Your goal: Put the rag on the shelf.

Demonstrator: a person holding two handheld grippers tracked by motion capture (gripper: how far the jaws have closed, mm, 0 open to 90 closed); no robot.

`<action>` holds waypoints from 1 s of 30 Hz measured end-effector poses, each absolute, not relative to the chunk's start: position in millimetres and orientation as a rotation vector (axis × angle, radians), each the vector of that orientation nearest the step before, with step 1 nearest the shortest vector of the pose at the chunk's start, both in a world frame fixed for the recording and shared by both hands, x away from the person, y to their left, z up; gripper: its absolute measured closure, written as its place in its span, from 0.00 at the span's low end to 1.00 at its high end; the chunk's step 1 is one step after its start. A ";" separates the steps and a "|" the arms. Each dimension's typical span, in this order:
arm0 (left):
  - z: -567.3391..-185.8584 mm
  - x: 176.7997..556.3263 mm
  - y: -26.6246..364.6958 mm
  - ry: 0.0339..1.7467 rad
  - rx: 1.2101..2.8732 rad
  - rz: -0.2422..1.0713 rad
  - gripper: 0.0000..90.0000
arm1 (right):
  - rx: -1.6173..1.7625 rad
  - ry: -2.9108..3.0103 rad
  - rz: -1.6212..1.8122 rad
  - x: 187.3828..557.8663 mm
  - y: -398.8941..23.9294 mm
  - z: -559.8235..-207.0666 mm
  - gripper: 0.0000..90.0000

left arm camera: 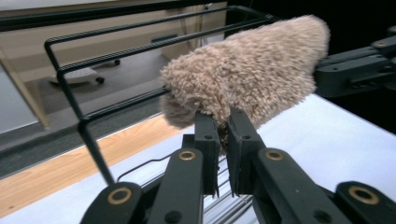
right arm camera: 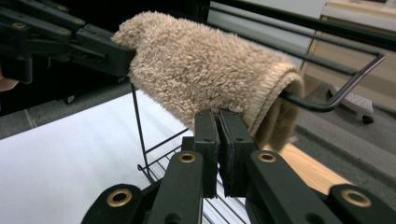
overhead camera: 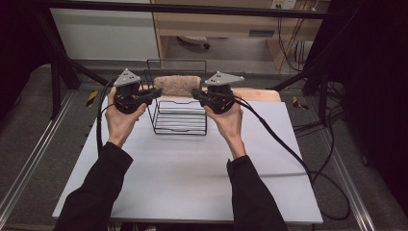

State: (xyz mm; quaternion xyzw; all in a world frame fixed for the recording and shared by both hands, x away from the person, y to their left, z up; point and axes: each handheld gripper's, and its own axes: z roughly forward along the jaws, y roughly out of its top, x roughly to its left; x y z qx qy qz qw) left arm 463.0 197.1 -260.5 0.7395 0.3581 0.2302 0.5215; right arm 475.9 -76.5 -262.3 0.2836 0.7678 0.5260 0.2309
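Two grippers are on one fuzzy tan towel (overhead camera: pixel 177 85), one at each end. The towel is draped over the top rail of the black wire rack (overhead camera: pixel 179 126), which sits toward 12 o'clock on the white table (overhead camera: pixel 192 178). In the high view the left gripper (overhead camera: pixel 155 92) is at 9 o'clock of the towel and the right gripper (overhead camera: pixel 196 93) at 3 o'clock.

Left gripper view: jaws nearly together, pinching the towel's lower edge (left arm camera: pixel 243 74); the rack rail (left arm camera: pixel 140 46) runs off toward 10 o'clock. Right gripper view: jaws likewise narrow, clamped on the hemmed edge (right arm camera: pixel 205 65), with the rail's bent end (right arm camera: pixel 345 88) poking out at 3 o'clock.

Step in hand, as I judge it: hanging or straightening the towel on the rail, both ends gripped. The towel looks bunched into a roll rather than hanging flat.

Next move probably calls for pulling the ends apart along the rail to spread it, keeping both sides level so it doesn't slide off, then opening the jaws and backing away toward 6 o'clock without snagging the pile or tipping the light rack.
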 end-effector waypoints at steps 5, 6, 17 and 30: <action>-265.8 459.0 196.4 0.850 1.786 0.537 0.93 | 0.777 2.093 1.460 472.2 -80.3 -257.7 0.96; -268.0 459.6 196.7 0.853 1.787 0.536 0.93 | 0.779 2.093 1.455 472.3 -80.4 -257.8 0.96; -277.4 474.0 191.5 0.892 1.793 0.591 0.90 | 0.786 2.110 1.427 476.9 -72.9 -266.9 0.93; -262.2 461.1 203.8 0.887 1.780 0.597 0.56 | 0.782 2.089 1.486 469.7 -80.6 -257.8 0.84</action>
